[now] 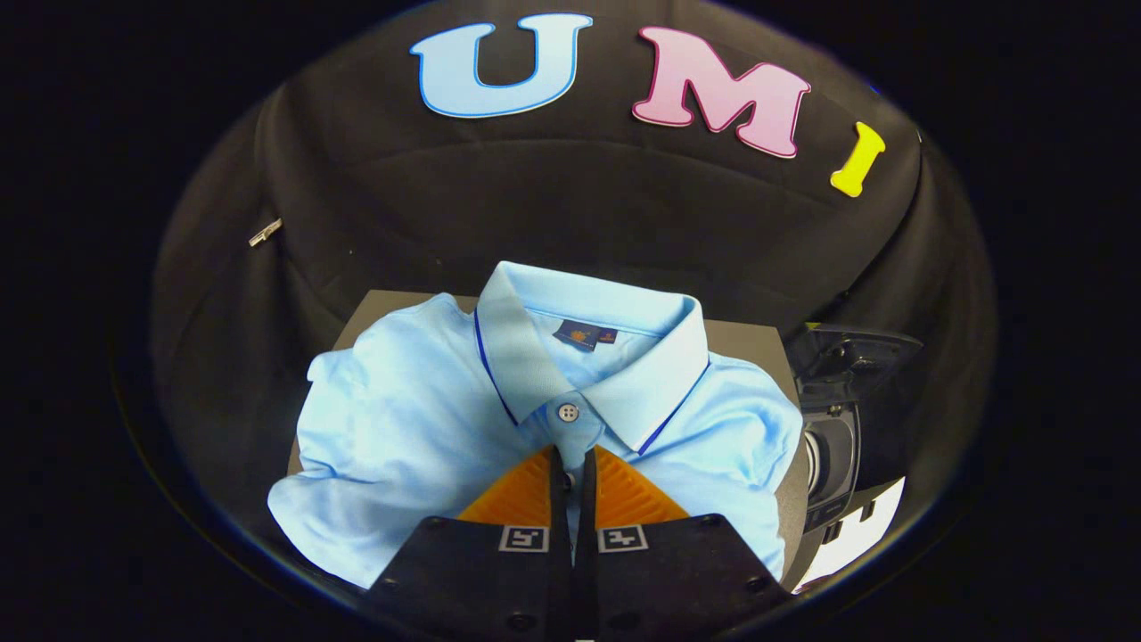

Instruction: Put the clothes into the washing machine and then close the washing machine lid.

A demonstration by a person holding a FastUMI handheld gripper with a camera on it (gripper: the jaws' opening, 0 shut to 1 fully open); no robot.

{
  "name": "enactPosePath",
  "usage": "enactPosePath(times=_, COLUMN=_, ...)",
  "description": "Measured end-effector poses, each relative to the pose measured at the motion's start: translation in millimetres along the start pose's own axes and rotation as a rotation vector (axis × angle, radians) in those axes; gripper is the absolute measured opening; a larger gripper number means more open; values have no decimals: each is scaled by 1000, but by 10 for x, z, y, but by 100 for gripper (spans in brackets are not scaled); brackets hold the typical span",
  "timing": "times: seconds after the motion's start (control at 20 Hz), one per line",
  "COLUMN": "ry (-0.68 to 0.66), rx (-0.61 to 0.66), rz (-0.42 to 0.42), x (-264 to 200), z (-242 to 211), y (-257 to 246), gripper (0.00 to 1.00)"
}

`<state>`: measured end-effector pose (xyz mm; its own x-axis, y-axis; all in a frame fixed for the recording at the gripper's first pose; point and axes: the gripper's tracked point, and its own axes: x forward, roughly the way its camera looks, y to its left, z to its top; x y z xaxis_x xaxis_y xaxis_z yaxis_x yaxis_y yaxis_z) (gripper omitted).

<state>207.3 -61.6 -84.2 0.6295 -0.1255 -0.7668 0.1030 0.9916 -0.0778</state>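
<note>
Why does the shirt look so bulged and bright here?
Gripper view: the fisheye lens bows the shirt outward; light from above washes out its folds, the booth behind stays dim; the gripper, fingers nearly together over the placket, is sharp.

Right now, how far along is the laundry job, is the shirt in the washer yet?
Nothing looks finished. The light blue polo shirt lies folded on the grey surface, not in the washing machine beside it, whose lid stands open. In hand: the gripper has its fingers nearly together on the placket below the collar button, seemingly pinching fabric. Left: lifting, loading, closing the lid.
</note>
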Motion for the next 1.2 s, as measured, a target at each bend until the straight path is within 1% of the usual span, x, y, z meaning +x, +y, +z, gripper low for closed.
enactPosePath(times=0.15, ry=-51, rx=11, rz=-5, x=-2, z=25, y=-8, gripper=5)
enactPosePath(times=0.2, ry=-94, rx=12, rz=-5, x=-25, z=94, y=6, gripper=5)
enactPosePath(times=0.25, ry=-109, rx=6, rz=-4, x=-56, z=87, y=20, gripper=5)
enactPosePath(times=0.45, ry=-174, rx=4, rz=-31, x=-119, z=157, y=22, gripper=5)
enactPosePath(times=0.75, ry=-373, rx=-12, rz=-46, x=-522, z=495, y=31, gripper=5)
enactPosePath(times=0.9, ry=-439, rx=-41, rz=-57, x=-798, z=562, y=46, gripper=5)
enactPosePath(times=1.0, ry=-484, rx=-54, rz=-49, x=-987, z=626, y=15, gripper=5)
enactPosePath(times=1.2, ry=-566, rx=-96, rz=-38, x=-1326, z=884, y=-228, gripper=5)
